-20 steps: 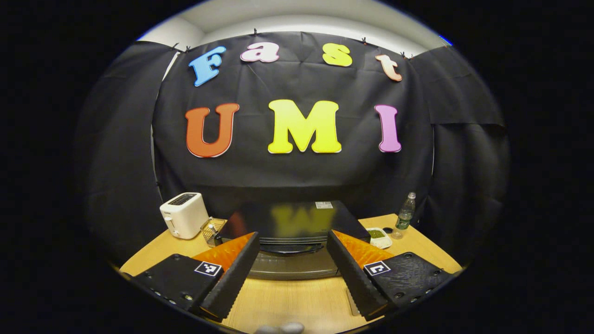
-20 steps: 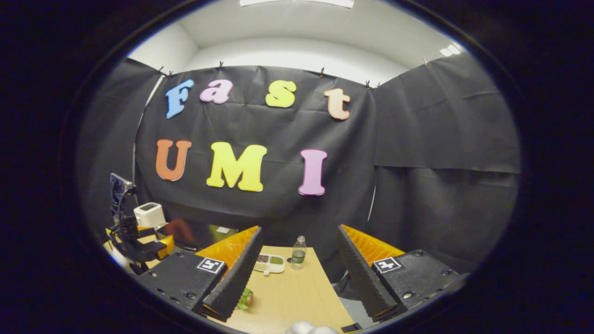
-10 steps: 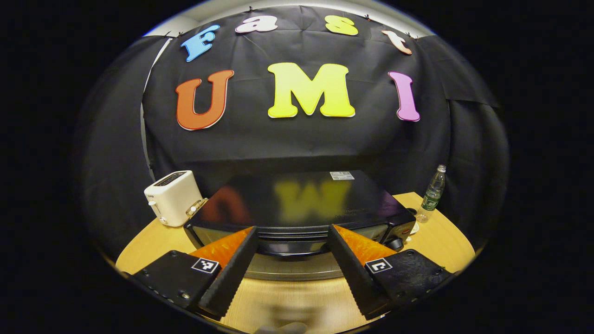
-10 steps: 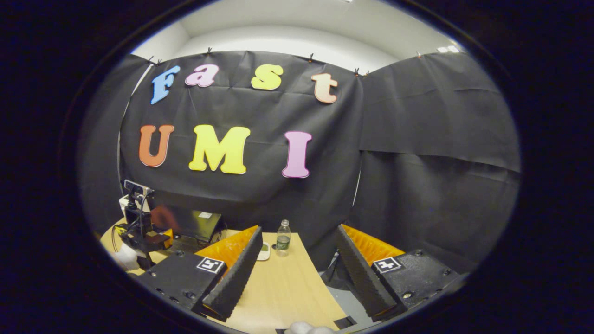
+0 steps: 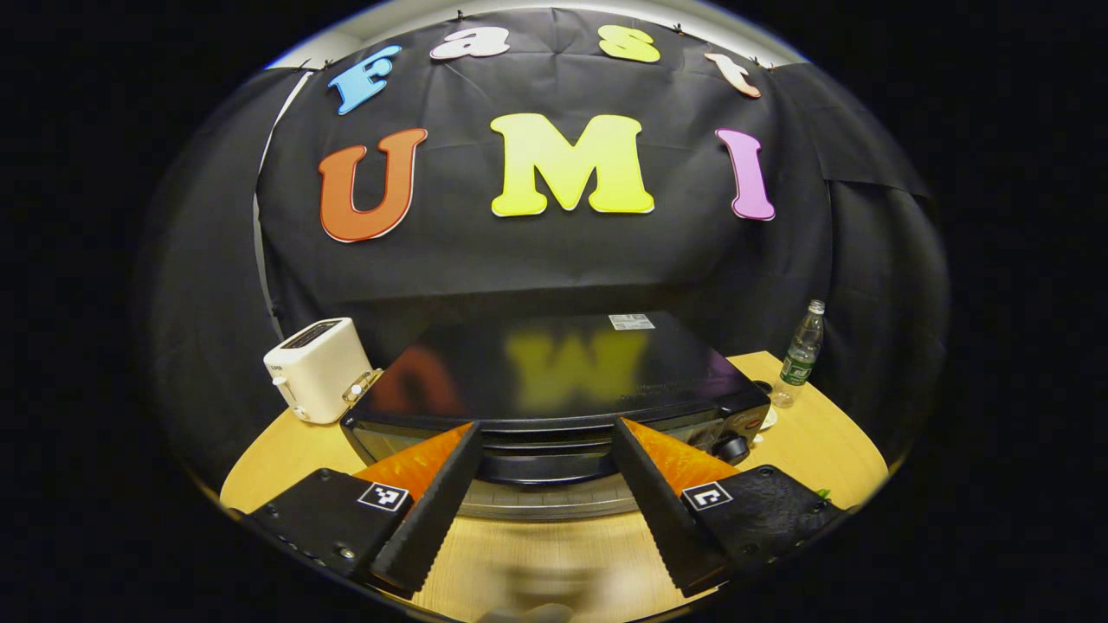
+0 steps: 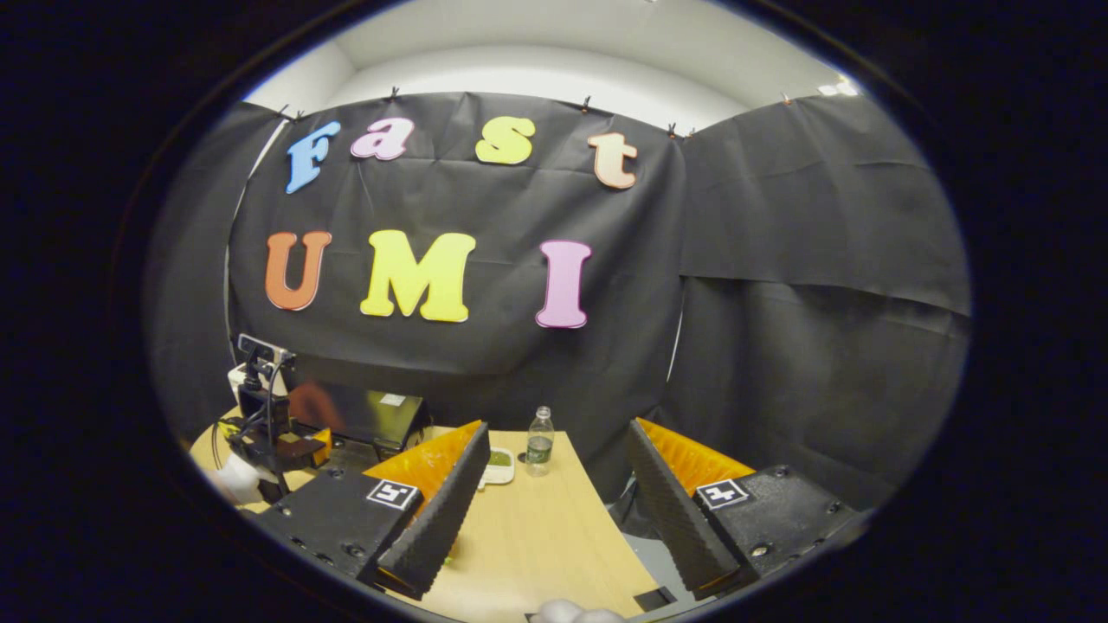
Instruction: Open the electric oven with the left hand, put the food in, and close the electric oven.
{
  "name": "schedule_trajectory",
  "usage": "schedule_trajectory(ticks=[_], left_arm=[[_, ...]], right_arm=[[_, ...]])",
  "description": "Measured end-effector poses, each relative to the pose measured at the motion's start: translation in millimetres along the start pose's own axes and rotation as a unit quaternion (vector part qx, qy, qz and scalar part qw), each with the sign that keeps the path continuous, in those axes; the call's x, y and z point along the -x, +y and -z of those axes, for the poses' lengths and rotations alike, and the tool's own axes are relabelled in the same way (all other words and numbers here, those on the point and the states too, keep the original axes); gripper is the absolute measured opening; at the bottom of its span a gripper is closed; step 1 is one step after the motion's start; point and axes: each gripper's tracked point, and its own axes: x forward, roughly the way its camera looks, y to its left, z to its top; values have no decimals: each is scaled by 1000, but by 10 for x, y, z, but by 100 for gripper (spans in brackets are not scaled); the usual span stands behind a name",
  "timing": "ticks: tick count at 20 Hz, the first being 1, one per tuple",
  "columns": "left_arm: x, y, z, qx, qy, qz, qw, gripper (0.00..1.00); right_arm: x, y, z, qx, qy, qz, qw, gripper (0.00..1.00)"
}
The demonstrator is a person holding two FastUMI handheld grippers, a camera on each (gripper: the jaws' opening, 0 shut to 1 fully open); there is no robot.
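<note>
Approach to the electric oven [image 5: 554,389] is being made; left gripper [image 5: 547,510] is being held spread, right gripper [image 6: 554,510] likewise; door handle [image 5: 545,467] likely needs gripping next.

The electric oven [image 5: 554,389] is sitting wide across the middle of the worktop [image 5: 805,441], blocking the way ahead. A toaster [image 5: 316,368] is crowding its left, a bottle [image 5: 801,353] is standing far right. Bare worktop is lying open near the oven's front.

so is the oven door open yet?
Shut. The oven door's handle sits up against the front, between the open left gripper fingers.
</note>
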Motion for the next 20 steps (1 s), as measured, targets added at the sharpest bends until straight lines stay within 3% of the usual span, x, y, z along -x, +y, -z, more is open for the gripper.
schedule_trajectory(ticks=[20], left_arm=[[779,-36,894,2,41,4,999,98]], right_arm=[[430,214,332,20,18,-30,999,100]])
